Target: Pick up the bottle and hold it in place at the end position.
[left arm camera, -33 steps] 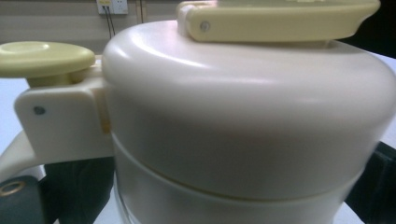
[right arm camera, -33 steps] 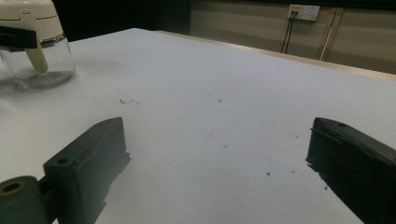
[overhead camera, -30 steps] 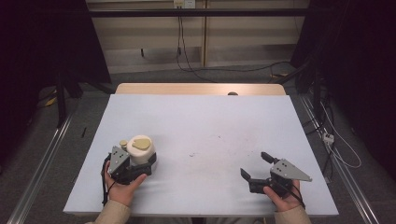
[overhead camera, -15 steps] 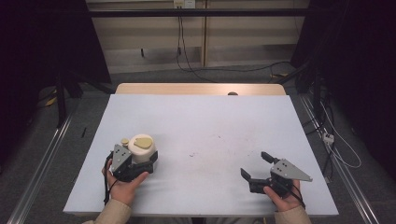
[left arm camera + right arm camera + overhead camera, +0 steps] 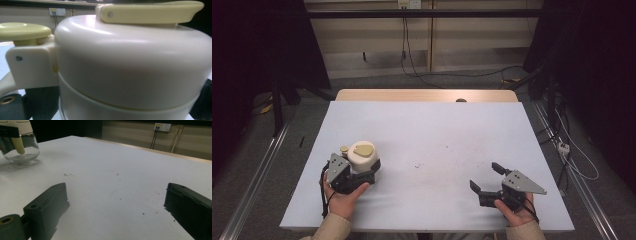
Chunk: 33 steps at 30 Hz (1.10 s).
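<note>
A cream container point(image 5: 363, 154) with a pale yellow lever on its lid and a yellow knob at its side sits at the front left of the white table point(image 5: 427, 125). My left gripper point(image 5: 362, 166) is shut on its body, one jaw on each side. In the left gripper view the cream lid point(image 5: 130, 65) looms very close, with the yellow knob point(image 5: 23, 31) to its left. The right gripper view shows the container's clear glass base point(image 5: 20, 148) resting on the table. My right gripper point(image 5: 483, 175) lies at the front right, open and with nothing in it point(image 5: 116, 192).
A wooden strip point(image 5: 427, 95) runs along the table's far edge, with a small dark object point(image 5: 460, 100) on it. Metal rails flank the table on both sides. Cables point(image 5: 572, 160) trail on the floor at the right and behind the table.
The left gripper and the container have shifted very slightly away from the person. The right gripper has not moved.
</note>
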{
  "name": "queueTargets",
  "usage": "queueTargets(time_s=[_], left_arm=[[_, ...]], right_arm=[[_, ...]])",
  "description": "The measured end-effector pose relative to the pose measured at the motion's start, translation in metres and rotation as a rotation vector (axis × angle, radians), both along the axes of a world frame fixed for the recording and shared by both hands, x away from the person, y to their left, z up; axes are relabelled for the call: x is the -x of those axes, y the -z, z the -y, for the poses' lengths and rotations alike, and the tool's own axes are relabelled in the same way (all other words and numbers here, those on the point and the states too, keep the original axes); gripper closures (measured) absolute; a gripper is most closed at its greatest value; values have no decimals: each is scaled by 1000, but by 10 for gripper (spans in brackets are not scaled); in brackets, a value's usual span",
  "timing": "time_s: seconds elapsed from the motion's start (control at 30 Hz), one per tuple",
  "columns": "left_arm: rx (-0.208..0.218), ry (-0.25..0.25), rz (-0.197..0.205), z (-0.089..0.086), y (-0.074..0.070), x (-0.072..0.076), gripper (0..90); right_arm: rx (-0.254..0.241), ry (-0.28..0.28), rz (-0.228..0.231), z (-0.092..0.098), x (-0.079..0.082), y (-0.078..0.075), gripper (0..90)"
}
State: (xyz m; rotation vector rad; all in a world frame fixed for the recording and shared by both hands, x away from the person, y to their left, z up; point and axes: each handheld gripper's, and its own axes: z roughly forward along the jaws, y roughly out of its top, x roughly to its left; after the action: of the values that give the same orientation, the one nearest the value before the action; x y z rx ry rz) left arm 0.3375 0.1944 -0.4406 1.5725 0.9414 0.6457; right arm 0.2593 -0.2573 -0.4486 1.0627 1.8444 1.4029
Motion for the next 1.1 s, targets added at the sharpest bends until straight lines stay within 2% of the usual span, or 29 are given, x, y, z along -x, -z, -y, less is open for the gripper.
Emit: queueTargets(time_s=[0.17, 0.37, 1.1], left_arm=[[16, 0, 12, 1, -3, -2, 59], [7, 0, 36, 2, -8, -4, 59], [16, 35, 34, 21, -14, -20, 60]], right_arm=[[0, -1, 4, 0, 0, 0, 45], [-1, -3, 5, 0, 0, 0, 45], [-3, -7, 8, 0, 0, -1, 45]])
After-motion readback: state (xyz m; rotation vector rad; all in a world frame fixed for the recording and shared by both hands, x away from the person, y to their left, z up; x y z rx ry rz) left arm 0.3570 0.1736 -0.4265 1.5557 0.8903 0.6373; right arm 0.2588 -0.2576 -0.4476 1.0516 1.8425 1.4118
